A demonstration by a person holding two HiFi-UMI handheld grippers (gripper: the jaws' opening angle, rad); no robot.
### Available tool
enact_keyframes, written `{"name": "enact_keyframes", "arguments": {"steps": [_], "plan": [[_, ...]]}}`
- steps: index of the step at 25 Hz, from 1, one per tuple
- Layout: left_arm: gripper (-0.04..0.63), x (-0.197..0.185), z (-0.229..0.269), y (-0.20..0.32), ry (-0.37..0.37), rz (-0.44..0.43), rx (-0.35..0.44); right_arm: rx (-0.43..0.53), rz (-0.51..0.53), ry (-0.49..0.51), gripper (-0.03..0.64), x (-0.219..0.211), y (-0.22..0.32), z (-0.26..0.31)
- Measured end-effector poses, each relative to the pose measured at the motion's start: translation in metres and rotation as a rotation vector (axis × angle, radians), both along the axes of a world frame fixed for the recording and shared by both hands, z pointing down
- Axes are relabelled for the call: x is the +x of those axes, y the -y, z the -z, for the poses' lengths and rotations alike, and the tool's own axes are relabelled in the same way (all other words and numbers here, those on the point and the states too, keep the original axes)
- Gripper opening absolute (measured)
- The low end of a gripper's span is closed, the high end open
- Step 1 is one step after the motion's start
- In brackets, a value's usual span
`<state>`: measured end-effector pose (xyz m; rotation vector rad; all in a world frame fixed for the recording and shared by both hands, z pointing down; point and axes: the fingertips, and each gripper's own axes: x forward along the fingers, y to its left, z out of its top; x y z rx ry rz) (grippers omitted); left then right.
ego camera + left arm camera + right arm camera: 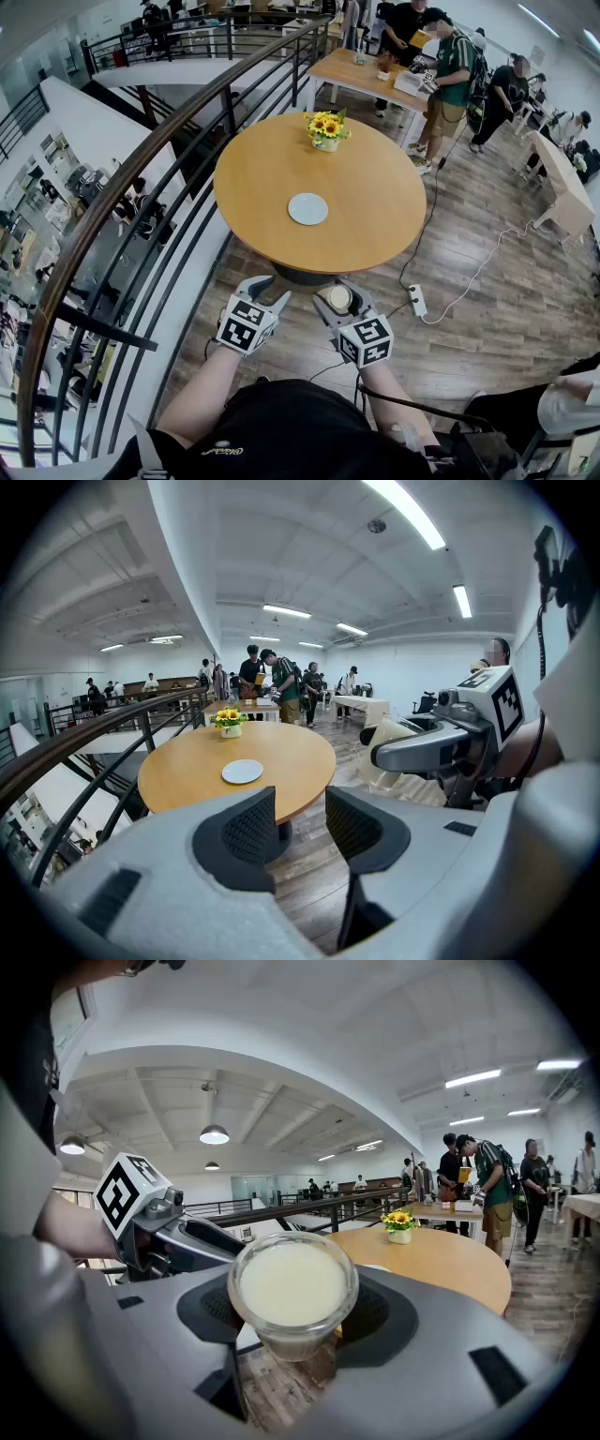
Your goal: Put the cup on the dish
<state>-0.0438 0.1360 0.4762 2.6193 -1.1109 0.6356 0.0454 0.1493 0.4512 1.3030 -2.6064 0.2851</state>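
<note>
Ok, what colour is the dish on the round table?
The dish is plain pale bluish-white, with no pattern. It shows best in the head view.

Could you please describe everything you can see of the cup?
The cup is round and clear, glass or plastic by its look, narrowing toward its base, and filled almost to the rim with a pale creamy content. It stands upright, clamped between the right gripper's dark pads, over wooden floor, short of the round table.

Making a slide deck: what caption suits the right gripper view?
Right gripper holds a clear cup; round table with flowers ahead.
</note>
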Motion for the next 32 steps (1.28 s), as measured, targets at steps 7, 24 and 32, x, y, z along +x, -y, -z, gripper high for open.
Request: {"name": "enact_keyframes", "arguments": {"steps": [7,24,32], "plan": [[0.172,0.008,-0.002,-0.004,0.004,0.0,-0.004,-0.002,0.01,-0.007,0.25,0.001,-0.002,-0.003],[0.172,0.064,-0.006,-0.005,0.035,0.055,-0.01,0.014,0.08,0.044,0.25,0.051,-0.003,0.0],[0.169,0.069,-0.001,0.0,0.04,0.091,-0.001,0.029,0.11,0.04,0.252,0.057,0.006,0.007]]}}
